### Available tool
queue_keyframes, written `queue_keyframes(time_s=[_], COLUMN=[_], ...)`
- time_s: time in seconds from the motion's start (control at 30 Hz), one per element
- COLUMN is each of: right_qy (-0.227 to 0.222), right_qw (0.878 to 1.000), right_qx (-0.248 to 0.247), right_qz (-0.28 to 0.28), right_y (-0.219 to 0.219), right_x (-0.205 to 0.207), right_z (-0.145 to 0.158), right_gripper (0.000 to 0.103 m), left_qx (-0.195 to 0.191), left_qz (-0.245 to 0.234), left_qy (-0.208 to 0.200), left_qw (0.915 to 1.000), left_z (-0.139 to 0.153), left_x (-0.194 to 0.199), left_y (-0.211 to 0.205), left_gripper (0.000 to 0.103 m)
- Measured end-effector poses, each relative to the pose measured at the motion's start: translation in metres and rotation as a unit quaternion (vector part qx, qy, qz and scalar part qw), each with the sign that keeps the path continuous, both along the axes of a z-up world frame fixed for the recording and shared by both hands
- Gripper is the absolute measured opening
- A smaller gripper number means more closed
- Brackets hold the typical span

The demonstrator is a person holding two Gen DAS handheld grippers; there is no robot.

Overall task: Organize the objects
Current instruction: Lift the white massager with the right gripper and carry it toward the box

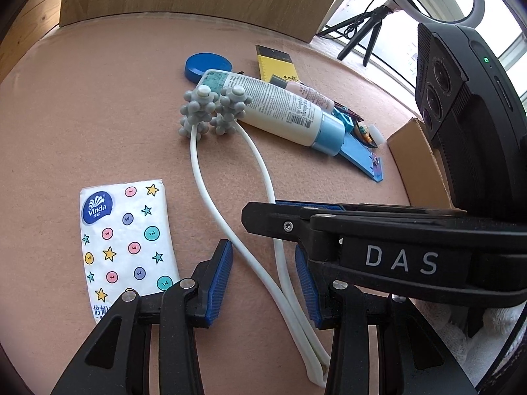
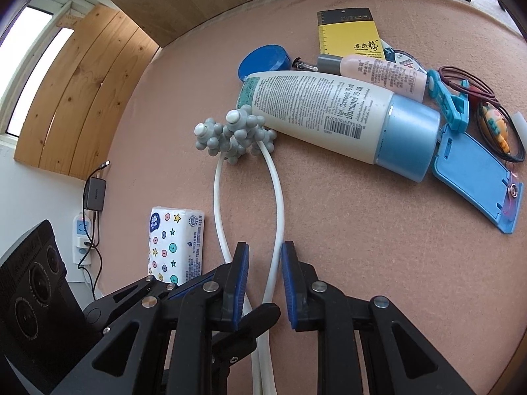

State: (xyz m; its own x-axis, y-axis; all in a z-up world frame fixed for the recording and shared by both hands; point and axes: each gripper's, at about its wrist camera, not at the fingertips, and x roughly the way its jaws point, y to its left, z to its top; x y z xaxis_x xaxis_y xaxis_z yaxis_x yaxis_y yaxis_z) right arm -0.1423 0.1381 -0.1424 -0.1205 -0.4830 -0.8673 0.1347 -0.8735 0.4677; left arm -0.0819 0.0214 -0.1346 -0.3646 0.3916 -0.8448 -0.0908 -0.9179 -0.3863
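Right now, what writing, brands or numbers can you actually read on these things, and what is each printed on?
"Vinda" on the tissue pack; Chinese characters below it, cut off.
"DAS" on the right gripper body, seen from the left wrist view.
"Net Contents 70 ml" on the white tube; the fine print and barcode digits are too small to read.
Yellow card: brush characters and a ruler scale, unreadable.
Pink tube: print too small.

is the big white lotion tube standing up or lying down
Lying down. The lotion tube rests on its side on the table, blue cap pointing sideways.
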Motion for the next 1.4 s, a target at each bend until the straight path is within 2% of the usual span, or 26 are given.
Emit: queue_keyframes(time_s=[0.3, 0.5, 0.6, 0.83, 1.1, 1.4], right_qy=[-0.002, -0.012, -0.010, 0.020, 0.049, 0.074], right_qw=[1.000, 1.000, 0.999, 0.999, 0.996, 0.989], right_qx=[-0.022, -0.020, -0.026, -0.028, -0.030, -0.034], right_qz=[-0.020, -0.018, -0.024, -0.032, -0.067, -0.126], right_y=[0.011, 0.016, 0.018, 0.030, 0.068, 0.131], right_x=[0.006, 0.008, 0.011, 0.018, 0.026, 0.043], right_z=[0.003, -0.003, -0.003, 0.022, 0.052, 0.081], right_gripper=[0.012, 0.012, 0.010, 0.010, 0.010, 0.010], left_qx=[0.012, 0.006, 0.011, 0.013, 0.030, 0.054], left_qz=[-0.001, 0.002, 0.000, -0.009, -0.039, -0.087], left_qy=[0.015, 0.001, 0.006, 0.030, 0.053, 0.076], left_qw=[0.9998, 1.0000, 0.9999, 0.9994, 0.9974, 0.9919], left_z=[0.010, -0.002, 0.004, 0.029, 0.054, 0.080], left_x=[0.002, 0.002, 0.003, 0.004, -0.001, -0.008], left_y=[0.006, 0.009, 0.011, 0.026, 0.064, 0.131], left_gripper=[0.040, 0.039, 0.039, 0.039, 0.039, 0.038])
